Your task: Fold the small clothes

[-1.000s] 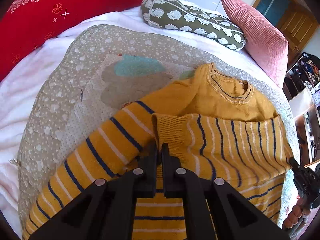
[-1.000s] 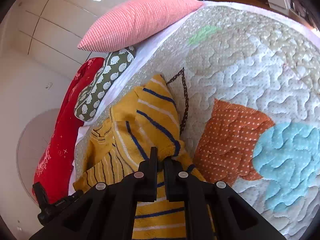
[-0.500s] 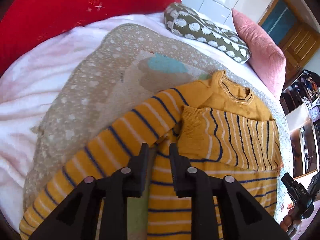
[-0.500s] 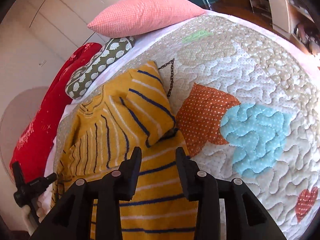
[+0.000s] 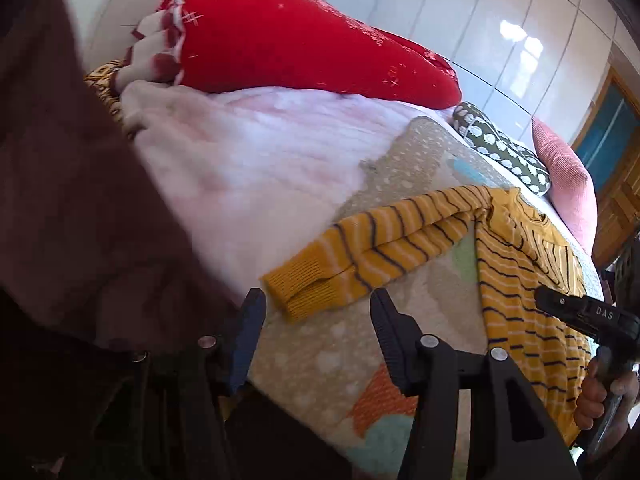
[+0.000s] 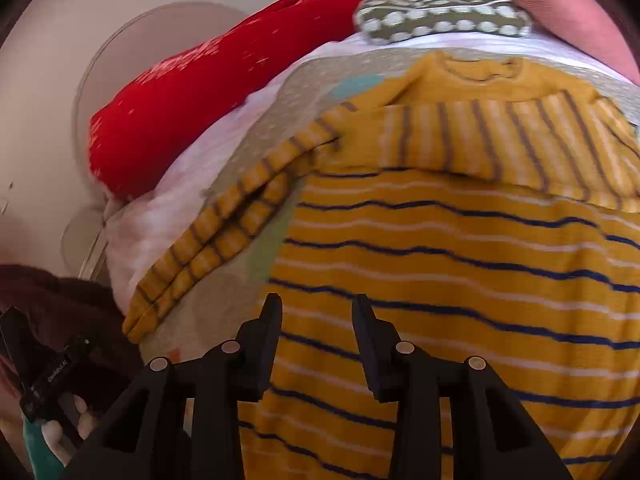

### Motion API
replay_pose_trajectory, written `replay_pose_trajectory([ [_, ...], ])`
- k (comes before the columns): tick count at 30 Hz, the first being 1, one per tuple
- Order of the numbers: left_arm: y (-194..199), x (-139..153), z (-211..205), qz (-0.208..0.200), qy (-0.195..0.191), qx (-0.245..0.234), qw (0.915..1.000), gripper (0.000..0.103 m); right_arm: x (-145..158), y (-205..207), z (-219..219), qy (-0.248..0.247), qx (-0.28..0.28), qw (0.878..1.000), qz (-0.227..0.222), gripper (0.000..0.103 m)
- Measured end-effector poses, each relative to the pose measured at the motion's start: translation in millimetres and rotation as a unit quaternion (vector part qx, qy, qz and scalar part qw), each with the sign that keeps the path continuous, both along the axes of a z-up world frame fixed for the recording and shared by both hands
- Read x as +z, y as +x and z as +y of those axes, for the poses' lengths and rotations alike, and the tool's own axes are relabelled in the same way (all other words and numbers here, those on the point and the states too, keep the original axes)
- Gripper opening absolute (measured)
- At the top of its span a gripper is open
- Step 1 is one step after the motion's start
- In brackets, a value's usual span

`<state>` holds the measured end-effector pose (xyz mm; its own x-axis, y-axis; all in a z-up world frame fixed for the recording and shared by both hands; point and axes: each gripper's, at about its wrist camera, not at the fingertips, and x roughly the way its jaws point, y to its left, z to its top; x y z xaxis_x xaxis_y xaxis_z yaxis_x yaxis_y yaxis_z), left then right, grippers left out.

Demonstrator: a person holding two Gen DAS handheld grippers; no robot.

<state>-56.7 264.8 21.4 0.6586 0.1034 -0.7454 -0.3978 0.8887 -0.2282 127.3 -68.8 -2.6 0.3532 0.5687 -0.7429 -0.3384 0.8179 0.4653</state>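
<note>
Yellow striped sweater (image 6: 460, 264): lies flat on the patterned quilt (image 5: 332, 344) of the bed, one sleeve (image 5: 372, 252) stretched out sideways, the other folded across the chest. Left tool (image 5: 316, 320): jaws opening, nothing between them. Right tool (image 6: 316, 316): jaws apart above the sweater, empty.

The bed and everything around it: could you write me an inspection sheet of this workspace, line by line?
Surface: quilted patchwork mat over a pale pink blanket on a bed.
Job's things: yellow striped sweater lying flat, one sleeve folded across the chest, the other sleeve stretched out sideways.
Clutter: red cushion, green patterned pillow, pink pillow.
Grippers: left gripper opening, nothing between its jaws; right gripper open above the sweater's lower part, gripping nothing.
Cables: nothing seen.
Surroundings: white panelled wall, wooden door.
</note>
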Motion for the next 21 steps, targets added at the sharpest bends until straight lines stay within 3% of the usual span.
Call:
replay_pose_trajectory([
  [4, -30.3, -14.4, 19.4, 0.013, -0.002, 0.024, 0.9996, 0.053, -9.6, -16.7, 101.1, 0.021, 0.098, 0.995, 0.009, 0.041],
  [10, -49.7, -32.0, 33.3, 0.025, -0.023, 0.036, 0.9988, 0.053, -18.1, -43.9, 217.9, 0.016, 0.177, 0.984, 0.018, 0.049],
  [13, -51.8, -36.5, 31.7, 0.027, -0.024, 0.028, 0.9989, 0.053, -23.6, -50.8, 258.6, -0.017, 0.187, 0.982, 0.019, 0.061],
  [18, -49.9, -42.1, 26.6, 0.027, -0.045, 0.013, 0.9985, 0.053, -34.3, -47.6, 297.5, -0.087, 0.159, 0.983, 0.001, 0.064],
  [20, -48.1, -42.2, 22.5, 0.026, -0.049, 0.007, 0.9985, 0.053, -31.3, -48.1, 306.4, -0.122, 0.162, 0.979, -0.028, 0.034],
  [21, -48.2, -41.6, 20.1, 0.025, -0.051, 0.004, 0.9984, 0.053, -29.1, -47.4, 311.4, -0.147, 0.172, 0.973, -0.049, 0.009],
])
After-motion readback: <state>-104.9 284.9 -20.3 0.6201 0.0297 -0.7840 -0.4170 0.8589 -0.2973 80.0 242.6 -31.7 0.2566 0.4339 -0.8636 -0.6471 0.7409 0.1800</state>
